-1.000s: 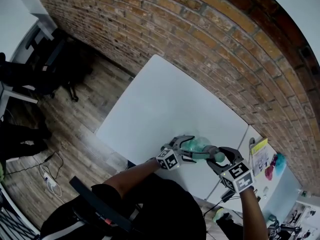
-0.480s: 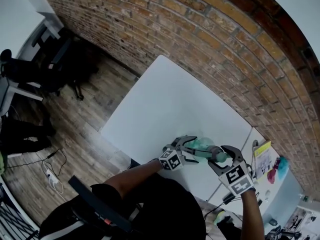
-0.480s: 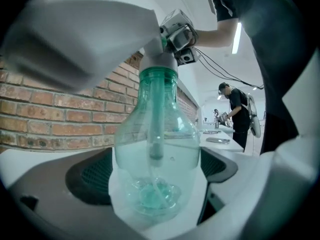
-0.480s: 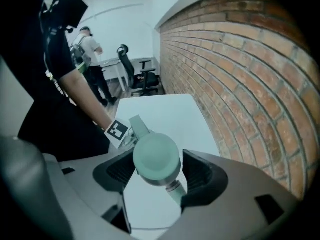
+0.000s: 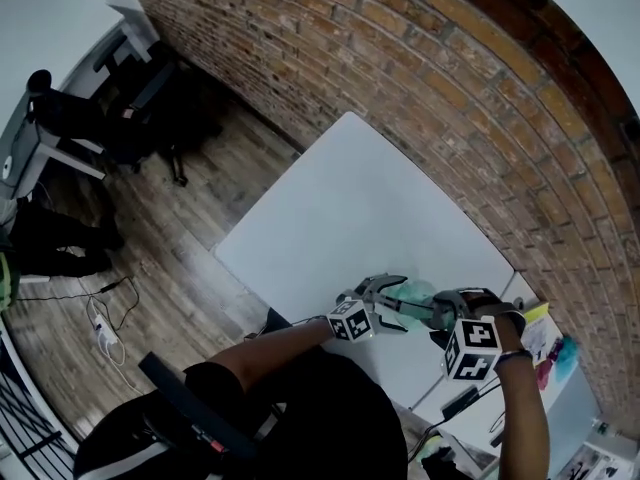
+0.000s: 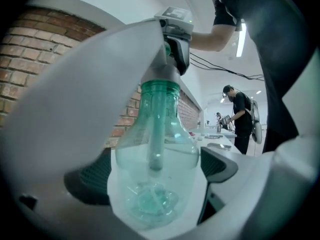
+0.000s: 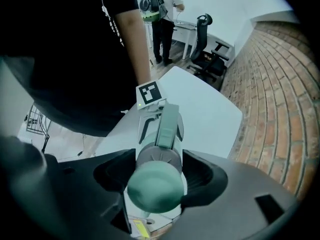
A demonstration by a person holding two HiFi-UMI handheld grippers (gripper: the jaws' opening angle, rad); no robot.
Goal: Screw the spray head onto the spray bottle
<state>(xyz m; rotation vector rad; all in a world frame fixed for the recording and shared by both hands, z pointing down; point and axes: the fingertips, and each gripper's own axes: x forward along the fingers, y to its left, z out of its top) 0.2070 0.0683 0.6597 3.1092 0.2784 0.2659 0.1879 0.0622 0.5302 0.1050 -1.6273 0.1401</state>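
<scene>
**Seating the Spray Head: Grip and Rotation**

The left gripper (image 6: 155, 176) is closed on the lower body of the spray bottle (image 6: 156, 144), with one pad on each side of the clear green wall. The right gripper (image 7: 156, 176) is closed round the spray head (image 7: 159, 159), with the jaws bearing on its grey collar. The bottle is held between the two grippers over the near corner of the white table (image 5: 340, 208).

Procedure, as judged:
- Keep the left gripper steady so that it acts as the anchor.
- Turn only the collar, keeping the head in line with the neck to avoid cross-threading.
- Grip the thin bottle wall lightly, since it probably deforms under load.

Limits of view:
- The collar covers the threads, so how far they are engaged cannot be read.
- In the head view, the grippers cover most of the bottle.
- No view shows whether the bottle touches the table.
</scene>
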